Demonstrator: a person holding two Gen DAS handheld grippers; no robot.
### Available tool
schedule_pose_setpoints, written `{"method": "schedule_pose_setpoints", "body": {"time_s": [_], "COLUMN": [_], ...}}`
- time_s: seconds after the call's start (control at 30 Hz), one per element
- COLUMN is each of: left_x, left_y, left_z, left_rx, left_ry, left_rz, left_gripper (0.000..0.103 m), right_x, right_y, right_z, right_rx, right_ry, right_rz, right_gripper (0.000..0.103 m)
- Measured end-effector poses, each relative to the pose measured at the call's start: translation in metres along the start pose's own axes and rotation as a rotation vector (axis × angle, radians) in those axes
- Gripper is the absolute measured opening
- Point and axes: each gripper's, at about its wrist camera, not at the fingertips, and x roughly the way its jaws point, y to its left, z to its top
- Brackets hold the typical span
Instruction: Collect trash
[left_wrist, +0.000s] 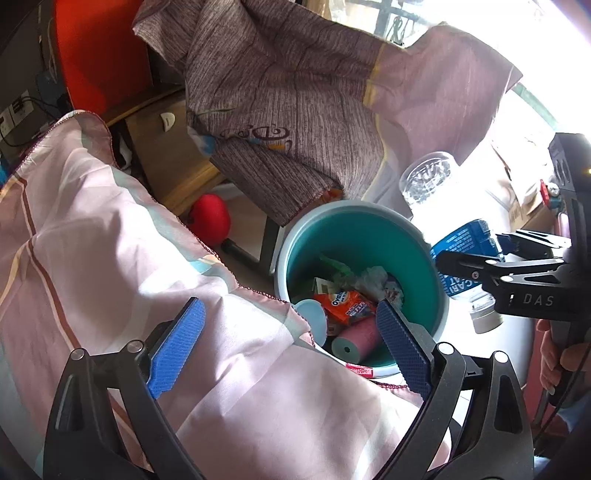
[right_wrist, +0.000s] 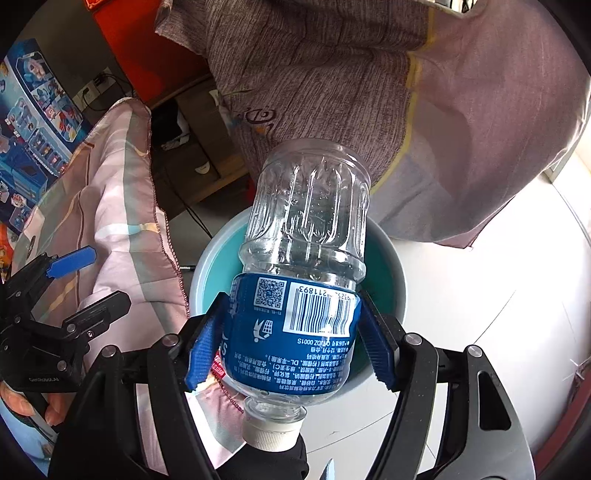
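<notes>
One bottle (right_wrist: 301, 280) sits clamped in the right gripper (right_wrist: 291, 347); left gripper (left_wrist: 291, 347) gapes empty over one bin (left_wrist: 369, 236).

The left hand-held gripper (left_wrist: 288, 328) points down with its blue pads (left_wrist: 177, 347) wide apart and nothing between them. The right hand-held gripper (right_wrist: 291, 343) points down too, pads squeezing a bottle (right_wrist: 306, 258).

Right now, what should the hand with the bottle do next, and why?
Probably let go. The right gripper is clamped on the clear bottle by its blue label, cap end down, above the teal bin, which already holds wrappers. The left gripper is open with nothing between its fingers. Opening the right one should drop the bottle in.
</notes>
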Motion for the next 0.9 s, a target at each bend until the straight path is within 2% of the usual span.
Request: {"method": "schedule_pose_setpoints", "body": {"time_s": [0.13, 0.43, 0.73, 0.9], "left_x": [-0.006, -0.035, -0.068, -0.082], "left_y": [0.001, -0.002, -0.004, -0.007], "left_z": [-0.001, -0.008, -0.012, -0.019], "left_rx": [-0.009, -0.009, -0.064, -0.105], "left_ry": [0.000, -0.037, -0.072, -0.079], "left_rz": [0.009, 0.039, 0.086, 0.105], "left_gripper": [0.095, 0.096, 0.099, 0.099], "right_x": [-0.011, -0.036, -0.068, -0.084], "right_y": [0.007, 0.017, 0.027, 0.032], "right_z": [-0.001, -0.007, -0.021, -0.034], "right_rx": [-0.011, -0.022, -0.050, -0.065], "right_ry": [-0.027, -0.058, -0.103, -0.122], "right_rz": [-0.001, -0.005, 0.014, 0.020], "right_gripper": [0.075, 0.077, 0.086, 0.087]}}
